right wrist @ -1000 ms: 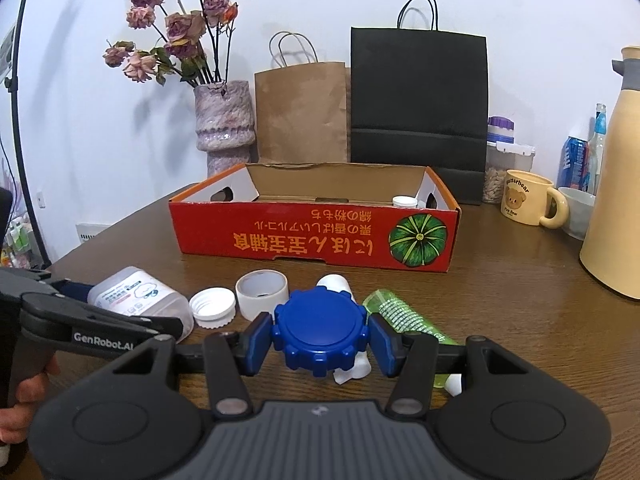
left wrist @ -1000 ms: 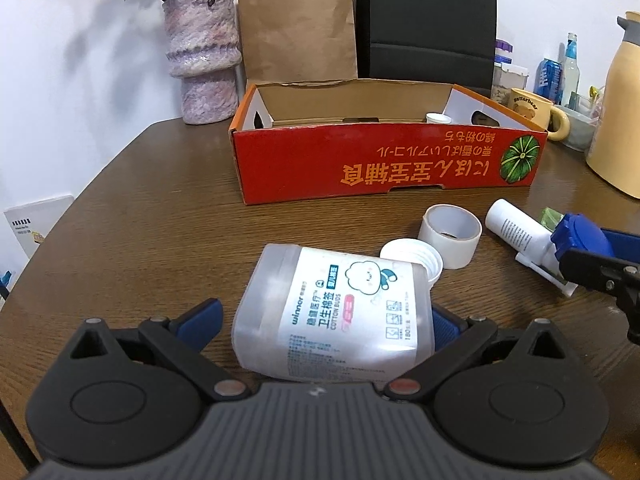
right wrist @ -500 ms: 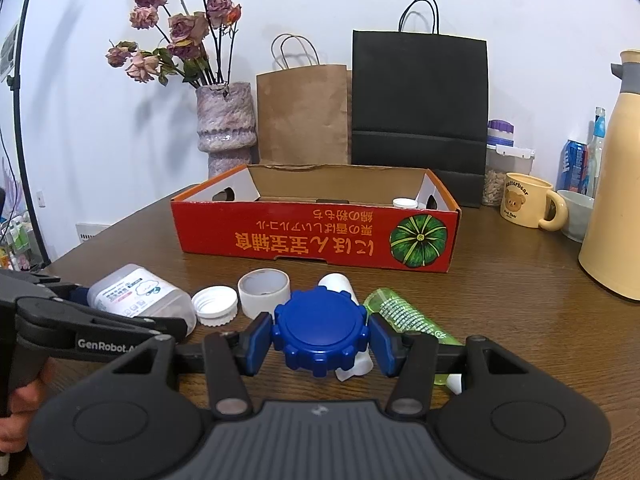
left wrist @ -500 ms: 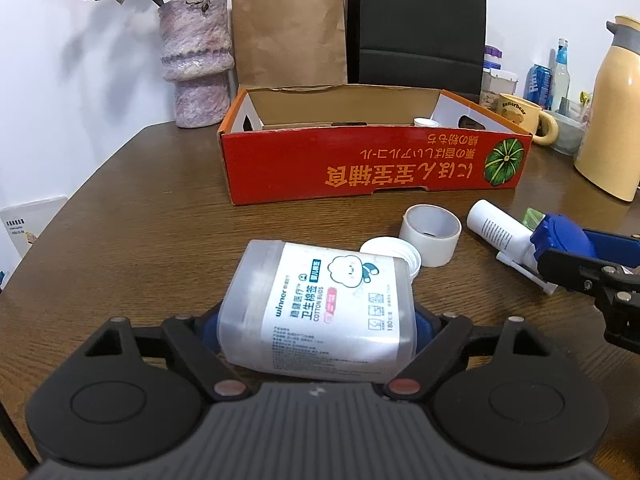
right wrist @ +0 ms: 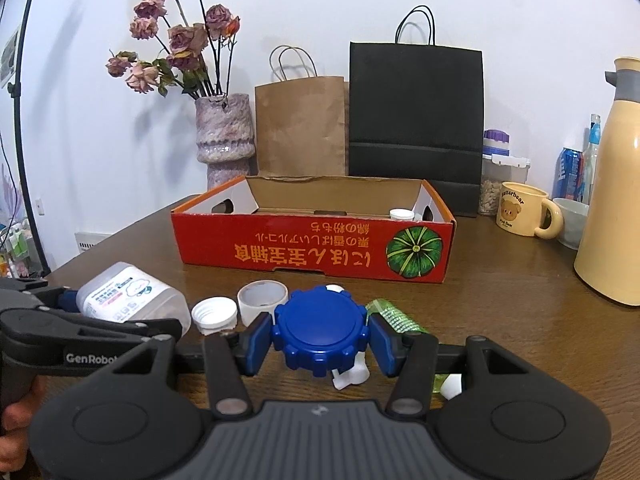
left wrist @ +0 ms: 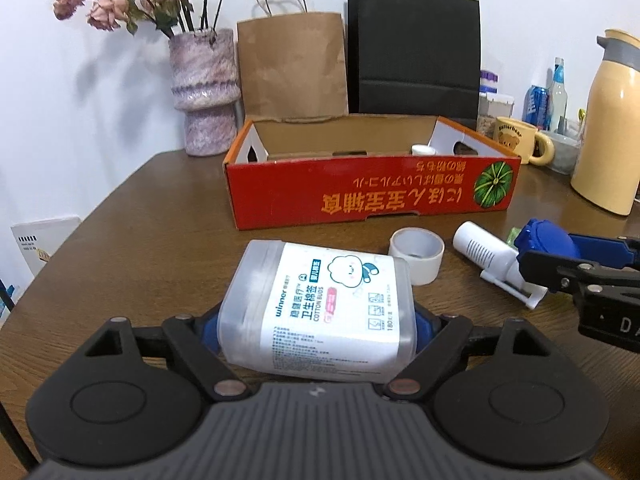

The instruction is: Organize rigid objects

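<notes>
My left gripper [left wrist: 316, 326] is shut on a clear cotton-bud jar [left wrist: 320, 308] with a white label, held on its side above the brown table [left wrist: 132, 248]. The jar also shows at the left of the right wrist view [right wrist: 128, 300]. My right gripper [right wrist: 322, 336] is shut on a blue ridged lid [right wrist: 320, 330], also seen at the right of the left wrist view [left wrist: 546, 240]. The red cardboard box [left wrist: 372, 192] stands open behind, with a small white bottle [left wrist: 423, 149] inside at its right end.
On the table lie a white tape ring [left wrist: 417, 254], a white screw cap [right wrist: 214, 314], a white spray bottle [left wrist: 486, 252] and a green tube [right wrist: 394, 316]. Behind stand a vase [left wrist: 206, 92], two paper bags, a yellow mug [right wrist: 524, 214] and a cream flask [right wrist: 616, 200].
My left gripper closed on the cotton-bud jar and lifted it off the table, toward the box. The right gripper kept hold of the blue lid and rose slightly.
</notes>
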### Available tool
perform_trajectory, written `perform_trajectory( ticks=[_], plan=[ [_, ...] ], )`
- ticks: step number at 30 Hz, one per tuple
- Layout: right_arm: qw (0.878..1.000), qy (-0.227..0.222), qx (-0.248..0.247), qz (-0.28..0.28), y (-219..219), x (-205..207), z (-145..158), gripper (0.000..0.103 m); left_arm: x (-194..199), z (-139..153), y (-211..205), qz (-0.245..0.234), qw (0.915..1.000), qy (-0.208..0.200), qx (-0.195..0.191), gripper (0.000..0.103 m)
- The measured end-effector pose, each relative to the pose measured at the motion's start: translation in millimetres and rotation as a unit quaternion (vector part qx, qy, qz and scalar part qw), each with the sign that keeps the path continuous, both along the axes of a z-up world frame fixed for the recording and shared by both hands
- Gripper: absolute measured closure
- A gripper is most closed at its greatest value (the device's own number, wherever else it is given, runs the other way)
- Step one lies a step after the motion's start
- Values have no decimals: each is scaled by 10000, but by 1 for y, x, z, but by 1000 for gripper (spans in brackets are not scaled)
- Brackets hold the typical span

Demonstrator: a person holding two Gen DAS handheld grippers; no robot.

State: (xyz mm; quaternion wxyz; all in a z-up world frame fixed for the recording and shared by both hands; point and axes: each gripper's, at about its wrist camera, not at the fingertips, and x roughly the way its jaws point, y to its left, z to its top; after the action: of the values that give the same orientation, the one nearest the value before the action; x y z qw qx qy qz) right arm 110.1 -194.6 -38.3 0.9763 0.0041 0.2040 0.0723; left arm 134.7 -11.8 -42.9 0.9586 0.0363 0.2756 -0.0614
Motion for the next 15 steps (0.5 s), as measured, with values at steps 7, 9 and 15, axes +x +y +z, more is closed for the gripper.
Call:
perform_trajectory(
  ticks=[7,9,15],
  plan=[
    [9999,-117,45,11,-2,-3,9,52,-10,12,-5,95,9996,-259,-80,18],
    [9999,-155,51,7,-4,-4,12,52,-12,15,-6,106,9995,-301,-89,18],
    [9996,-290,42,-39,-8,-3,22,52,-16,26,-14,111,9989,-436,-103,18]
  ],
)
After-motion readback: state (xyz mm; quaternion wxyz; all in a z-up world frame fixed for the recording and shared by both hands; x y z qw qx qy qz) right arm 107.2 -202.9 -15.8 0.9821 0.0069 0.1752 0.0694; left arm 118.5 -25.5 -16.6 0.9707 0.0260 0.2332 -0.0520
